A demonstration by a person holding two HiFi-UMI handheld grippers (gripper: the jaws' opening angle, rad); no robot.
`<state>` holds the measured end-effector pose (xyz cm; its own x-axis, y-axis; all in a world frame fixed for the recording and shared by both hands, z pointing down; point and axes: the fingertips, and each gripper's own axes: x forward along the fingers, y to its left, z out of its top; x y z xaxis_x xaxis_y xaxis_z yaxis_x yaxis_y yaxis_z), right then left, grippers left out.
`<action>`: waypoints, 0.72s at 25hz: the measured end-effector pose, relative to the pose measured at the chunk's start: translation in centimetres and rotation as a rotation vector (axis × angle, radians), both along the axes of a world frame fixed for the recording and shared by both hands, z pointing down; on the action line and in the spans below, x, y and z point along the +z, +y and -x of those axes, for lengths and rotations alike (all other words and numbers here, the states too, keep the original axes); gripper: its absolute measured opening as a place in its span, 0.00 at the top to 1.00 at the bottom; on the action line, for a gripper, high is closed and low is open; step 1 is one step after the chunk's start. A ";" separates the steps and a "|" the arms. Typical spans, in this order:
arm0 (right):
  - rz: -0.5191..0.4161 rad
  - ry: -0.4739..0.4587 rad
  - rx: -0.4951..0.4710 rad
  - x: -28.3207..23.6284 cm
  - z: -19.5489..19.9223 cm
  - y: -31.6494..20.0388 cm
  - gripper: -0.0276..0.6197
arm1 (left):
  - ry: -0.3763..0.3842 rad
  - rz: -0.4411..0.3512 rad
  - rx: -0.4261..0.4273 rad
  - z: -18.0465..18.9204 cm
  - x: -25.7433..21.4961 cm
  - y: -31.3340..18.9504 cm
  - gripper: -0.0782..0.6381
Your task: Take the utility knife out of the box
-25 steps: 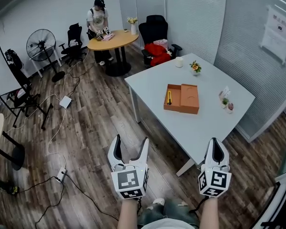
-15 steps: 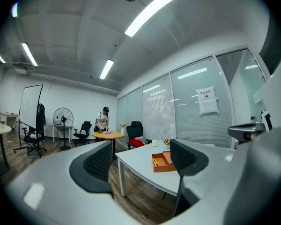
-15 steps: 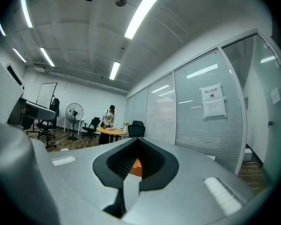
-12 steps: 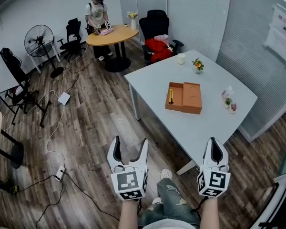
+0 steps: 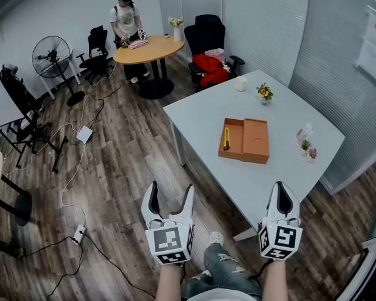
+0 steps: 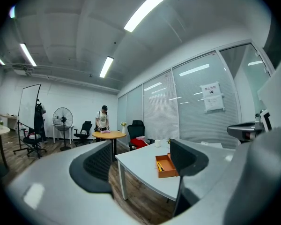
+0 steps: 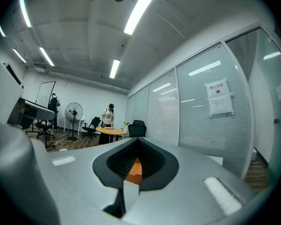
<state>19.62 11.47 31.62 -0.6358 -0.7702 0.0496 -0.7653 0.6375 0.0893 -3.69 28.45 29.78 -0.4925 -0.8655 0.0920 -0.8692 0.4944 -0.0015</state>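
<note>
An open orange box (image 5: 244, 140) lies on the white table (image 5: 200, 118), well ahead of both grippers. A yellow utility knife (image 5: 226, 138) lies in the box's left compartment. My left gripper (image 5: 170, 193) hangs over the wooden floor, short of the table, open and empty. In the left gripper view the box (image 6: 167, 166) and the knife (image 6: 159, 165) show far off between the wide-spread jaws of the left gripper (image 6: 140, 165). My right gripper (image 5: 282, 193) is shut on nothing near the table's front corner. In the right gripper view a sliver of the box (image 7: 135, 168) shows past its tips.
On the table stand a white cup (image 5: 240, 83), a small flower pot (image 5: 264, 93) and little items (image 5: 307, 144) at the right edge. Farther back a person (image 5: 125, 19) works at a round wooden table (image 5: 148, 49), near a black chair (image 5: 207, 37) and a fan (image 5: 52, 56). Cables and a power strip (image 5: 79, 234) cross the floor.
The table and box have drifted lower and to the right in the head view as I walk closer. Both grippers hold the same pose, and a leg has stepped forward.
</note>
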 end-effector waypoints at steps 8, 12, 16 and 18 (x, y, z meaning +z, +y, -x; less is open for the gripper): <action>0.013 -0.021 -0.028 -0.4 4.5 -6.9 0.92 | -0.001 0.001 -0.023 3.8 -0.2 -6.3 0.37; 0.012 -0.022 -0.041 -0.4 6.8 -10.3 0.92 | 0.004 0.007 -0.033 5.6 0.0 -9.5 0.37; 0.017 -0.016 -0.052 -0.3 8.9 -13.2 0.92 | 0.007 0.005 -0.038 7.5 -0.2 -12.4 0.37; 0.021 -0.013 -0.053 -0.1 9.7 -14.6 0.92 | 0.009 0.009 -0.034 8.2 -0.2 -13.8 0.37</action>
